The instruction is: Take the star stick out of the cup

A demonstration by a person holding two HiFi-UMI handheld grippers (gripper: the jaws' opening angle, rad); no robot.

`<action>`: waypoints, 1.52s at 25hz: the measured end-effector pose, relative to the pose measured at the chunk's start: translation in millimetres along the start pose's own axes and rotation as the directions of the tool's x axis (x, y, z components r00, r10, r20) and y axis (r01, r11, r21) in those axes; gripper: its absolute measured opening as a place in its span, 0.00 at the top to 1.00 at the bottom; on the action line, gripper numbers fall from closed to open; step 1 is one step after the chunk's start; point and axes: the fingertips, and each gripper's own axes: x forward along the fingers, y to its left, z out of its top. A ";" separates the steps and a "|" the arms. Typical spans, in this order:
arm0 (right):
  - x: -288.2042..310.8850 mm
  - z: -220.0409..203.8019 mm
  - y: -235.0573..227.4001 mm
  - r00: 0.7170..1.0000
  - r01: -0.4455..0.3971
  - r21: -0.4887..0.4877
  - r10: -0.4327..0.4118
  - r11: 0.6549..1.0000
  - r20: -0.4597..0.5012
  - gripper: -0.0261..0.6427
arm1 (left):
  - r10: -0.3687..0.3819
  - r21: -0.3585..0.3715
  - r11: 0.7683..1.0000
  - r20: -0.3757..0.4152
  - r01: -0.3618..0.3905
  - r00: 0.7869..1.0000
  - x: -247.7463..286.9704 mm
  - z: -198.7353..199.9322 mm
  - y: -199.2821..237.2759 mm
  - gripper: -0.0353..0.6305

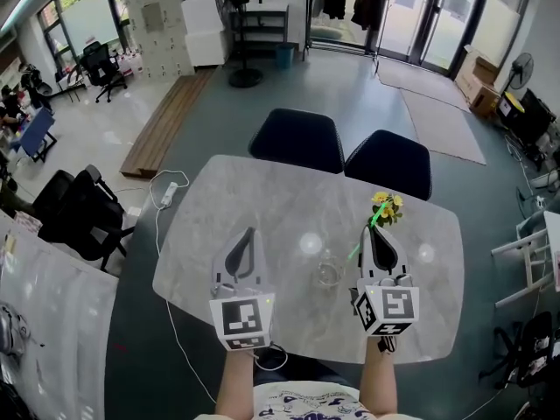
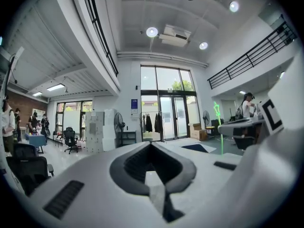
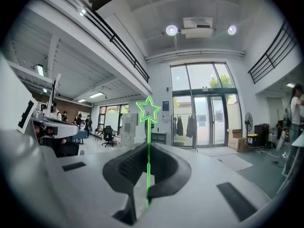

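My right gripper (image 1: 378,234) is shut on the thin green star stick (image 1: 374,220), which is held in the air, clear of the cup. In the right gripper view the stick (image 3: 148,160) stands upright between the jaws of that gripper (image 3: 147,175), its outlined star (image 3: 148,109) at the top. The clear glass cup (image 1: 328,274) stands on the marble table (image 1: 262,199), just left of my right gripper. My left gripper (image 1: 248,236) hovers left of the cup, shut and holding nothing (image 2: 152,175). The stick's star (image 2: 217,109) also shows at the right of the left gripper view.
A small yellow flower bunch (image 1: 387,204) lies on the table beyond the right gripper. Two dark chairs (image 1: 297,138) (image 1: 389,163) stand at the table's far edge. A white power strip and cable (image 1: 168,192) lie on the floor at the left.
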 end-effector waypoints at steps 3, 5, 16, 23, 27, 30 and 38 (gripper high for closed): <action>-6.4 11.9 -6.0 0.999 0.022 0.002 -0.022 1.000 0.025 0.92 | 0.007 0.006 1.000 0.017 -0.007 1.000 -4.6 9.5 -0.1 0.94; -10.0 17.2 -8.9 0.999 0.030 0.004 -0.030 1.000 0.035 0.92 | 0.012 0.011 1.000 0.030 -0.012 0.999 -7.8 15.4 -0.6 0.94; -20.1 32.0 -9.0 0.997 0.033 0.015 -0.034 0.999 0.070 0.92 | 0.028 0.017 0.999 0.069 -0.029 0.997 -17.9 30.8 2.6 0.94; -22.0 34.7 -5.1 0.997 0.023 0.013 -0.024 1.000 0.079 0.92 | 0.035 0.019 0.999 0.078 -0.037 0.996 -21.7 33.7 4.3 0.94; -21.0 34.5 -0.8 0.996 0.020 0.010 -0.021 1.000 0.082 0.92 | 0.039 0.020 0.999 0.080 -0.040 0.996 -23.5 31.8 8.0 0.94; -22.6 35.3 -1.2 0.997 0.018 0.008 -0.018 1.000 0.080 0.92 | 0.038 0.021 0.999 0.078 -0.039 0.996 -24.4 32.4 6.3 0.94; -21.3 34.7 0.4 0.997 0.024 0.005 -0.024 1.000 0.076 0.92 | 0.028 0.023 0.999 0.077 -0.030 0.997 -22.0 31.3 7.8 0.94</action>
